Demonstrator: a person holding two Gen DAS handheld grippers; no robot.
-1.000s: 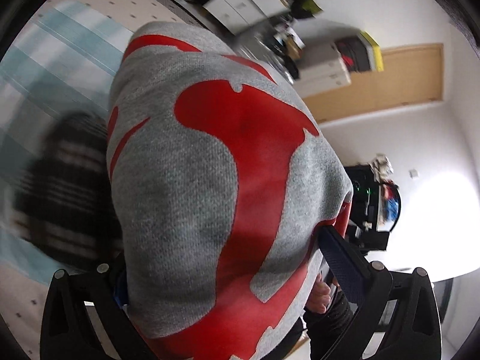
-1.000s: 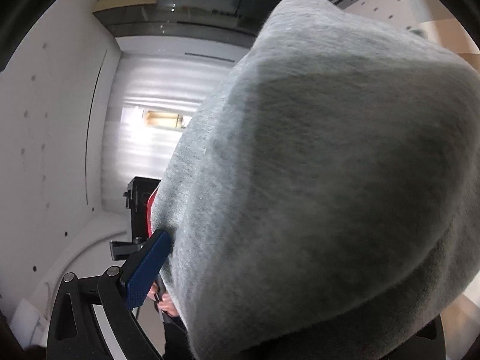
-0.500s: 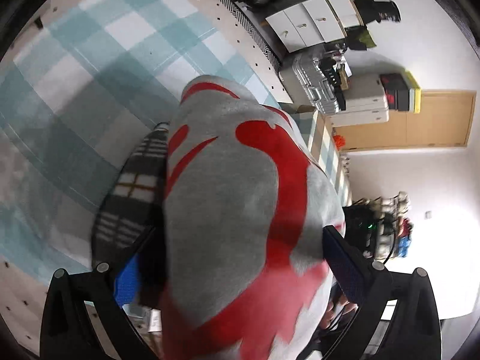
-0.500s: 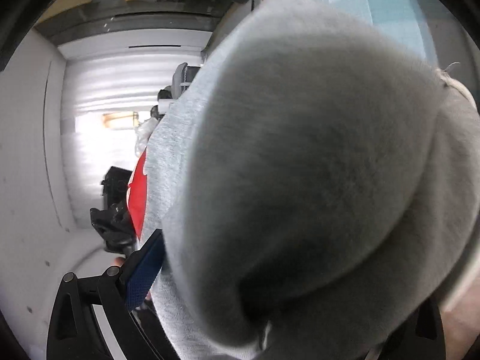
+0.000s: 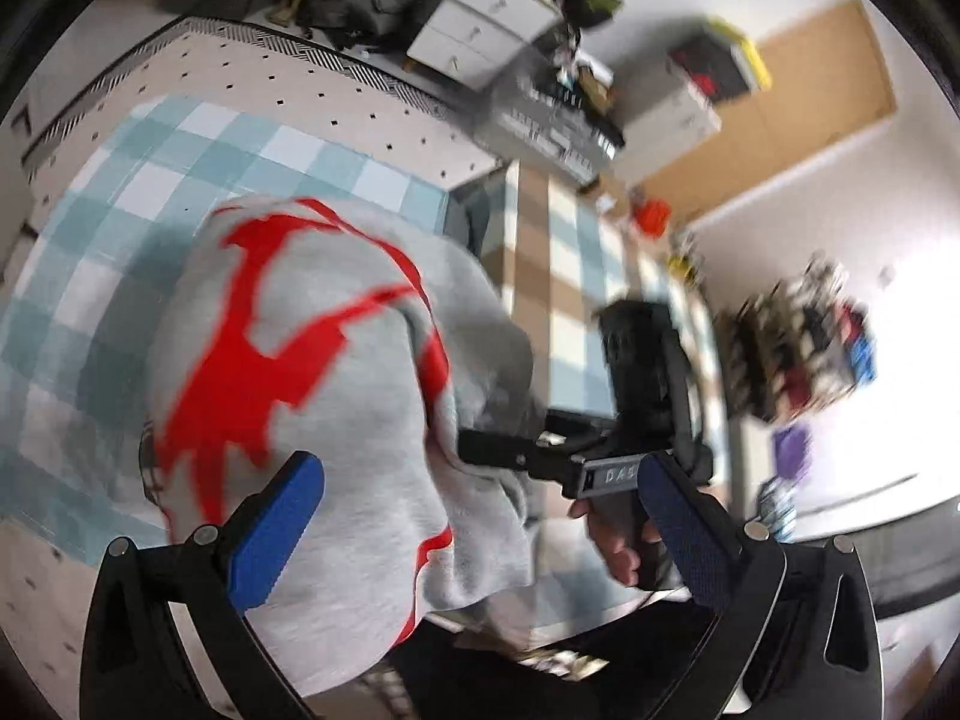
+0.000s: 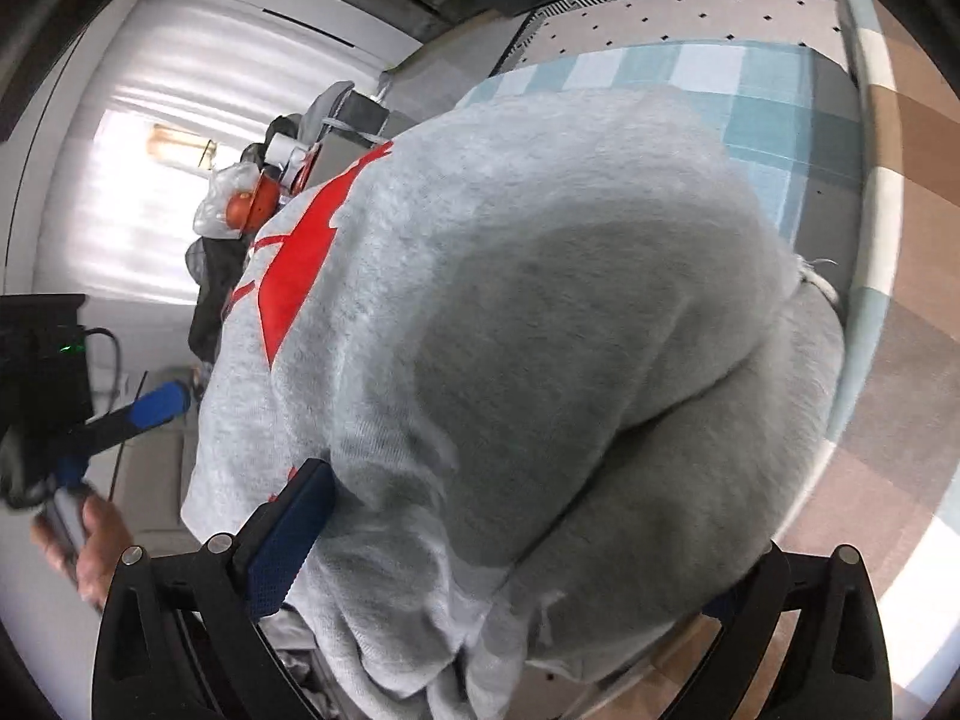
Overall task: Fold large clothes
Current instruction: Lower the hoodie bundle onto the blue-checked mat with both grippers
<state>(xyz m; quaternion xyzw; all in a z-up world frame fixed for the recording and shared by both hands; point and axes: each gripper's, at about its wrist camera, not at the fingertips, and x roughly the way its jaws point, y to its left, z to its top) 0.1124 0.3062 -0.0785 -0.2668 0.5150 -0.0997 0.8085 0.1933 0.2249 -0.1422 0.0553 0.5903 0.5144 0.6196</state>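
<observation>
One grey sweatshirt (image 5: 336, 420) with a red print hangs bunched between both tools (long axis unclear), above the blue checked blanket (image 5: 120, 228). Left gripper (image 5: 474, 534) fingers stand spread, cloth draped between them. Right gripper (image 6: 510, 552) is buried; its grip cannot be judged.

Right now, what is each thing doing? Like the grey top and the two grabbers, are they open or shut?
Grey sweatshirt with red print: bunched up, not flat, draped between both grippers.
Left gripper: jaws wide apart, cloth lying between the blue pads.
Right gripper: cloth filling the jaws and hiding one pad; grip cannot be told.
Blue-and-white checked cloth: spread flat underneath.
White drawers: shut.
</observation>
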